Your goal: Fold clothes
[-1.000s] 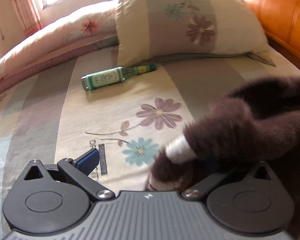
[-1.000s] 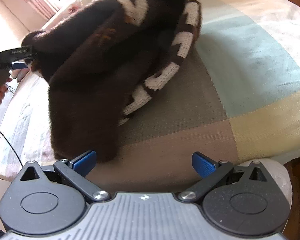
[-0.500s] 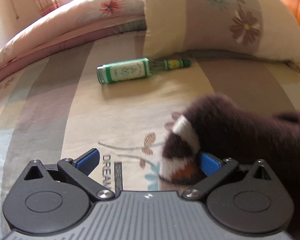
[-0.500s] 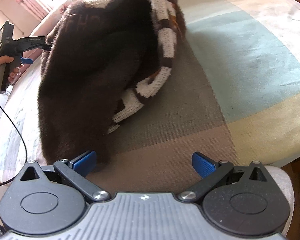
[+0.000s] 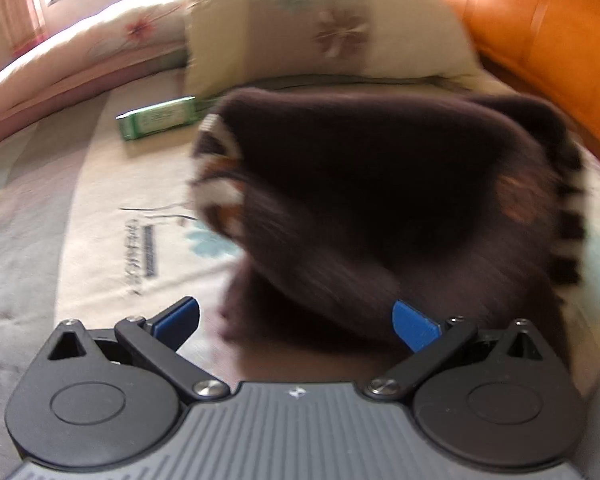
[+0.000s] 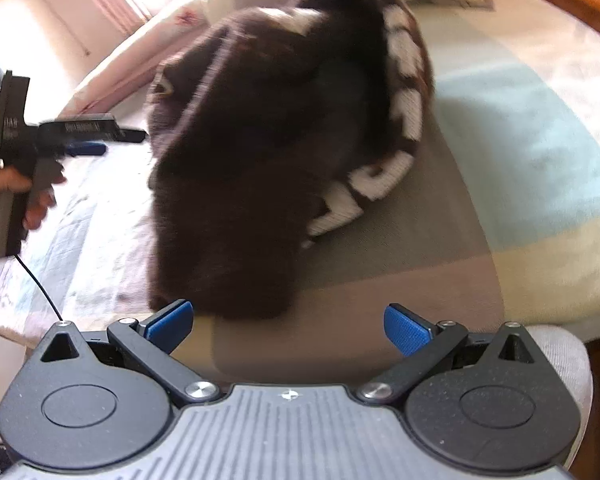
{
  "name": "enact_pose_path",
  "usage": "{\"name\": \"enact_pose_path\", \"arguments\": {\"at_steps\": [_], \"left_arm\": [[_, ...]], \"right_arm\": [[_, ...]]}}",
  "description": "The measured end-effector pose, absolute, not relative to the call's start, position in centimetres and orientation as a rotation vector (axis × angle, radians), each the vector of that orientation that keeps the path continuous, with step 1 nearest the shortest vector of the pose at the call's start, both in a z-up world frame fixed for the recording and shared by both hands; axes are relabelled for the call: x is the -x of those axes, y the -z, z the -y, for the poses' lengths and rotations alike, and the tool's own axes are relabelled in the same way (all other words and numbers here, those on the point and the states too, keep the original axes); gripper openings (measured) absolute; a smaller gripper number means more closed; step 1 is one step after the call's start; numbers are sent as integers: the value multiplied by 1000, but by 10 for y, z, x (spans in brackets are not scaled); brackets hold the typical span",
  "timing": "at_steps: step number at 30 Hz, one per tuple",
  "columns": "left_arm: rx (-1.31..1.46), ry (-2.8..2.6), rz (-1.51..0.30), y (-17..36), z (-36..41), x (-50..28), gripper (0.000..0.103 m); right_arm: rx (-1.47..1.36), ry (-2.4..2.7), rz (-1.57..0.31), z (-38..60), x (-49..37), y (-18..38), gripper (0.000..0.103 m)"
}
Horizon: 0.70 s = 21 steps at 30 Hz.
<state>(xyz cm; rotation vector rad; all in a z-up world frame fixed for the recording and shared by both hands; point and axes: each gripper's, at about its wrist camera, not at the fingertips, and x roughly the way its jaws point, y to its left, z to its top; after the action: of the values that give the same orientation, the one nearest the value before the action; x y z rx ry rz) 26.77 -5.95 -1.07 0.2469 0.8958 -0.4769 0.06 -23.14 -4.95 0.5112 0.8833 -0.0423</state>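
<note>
In the left wrist view, a green bottle (image 5: 160, 118) is seen at the upper left, lying on the bed (image 5: 80, 216) just beside the pillow (image 5: 332, 28). The middle and right of this frame are filled by the dark brown sweater (image 5: 380, 184), which is heaped on the bed and is blurred. The left hand-held gripper (image 5: 296, 320) is spread wide; fabric lies between the blue pads (image 5: 414, 326), but it is not pinched.

In the right wrist view, a hand (image 6: 18, 204) is seen at the left edge, holding the left hand-held gripper (image 6: 112, 140) level, with its tips just at the sweater (image 6: 260, 152) edge. Whether cloth is touched there cannot be told. The sweater is bunched in the centre, and its white patterned band (image 6: 400, 92) is curled along the right side, so it is judged that the garment is not yet spread flat for folding. The right hand-held gripper (image 6: 288, 322) is wide open at the bottom, and nothing is held by it; the lower hem lies just beyond its left pad.

Open sheet is offered to the right of the sweater for spreading. The near edge of the bed is close at the lower right, so little room is left there.
</note>
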Motion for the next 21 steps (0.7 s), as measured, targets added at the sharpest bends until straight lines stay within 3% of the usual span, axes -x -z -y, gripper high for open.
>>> {"name": "enact_pose_path", "arguments": {"at_steps": [14,21], "left_arm": [[-200,589,-803,-3,49,-123,102],[-257,607,-803,-8,51,-93,102]], "right_arm": [[-375,47,-781,196,56,13,103],[-295,109,-756,203,73,3,103]]}}
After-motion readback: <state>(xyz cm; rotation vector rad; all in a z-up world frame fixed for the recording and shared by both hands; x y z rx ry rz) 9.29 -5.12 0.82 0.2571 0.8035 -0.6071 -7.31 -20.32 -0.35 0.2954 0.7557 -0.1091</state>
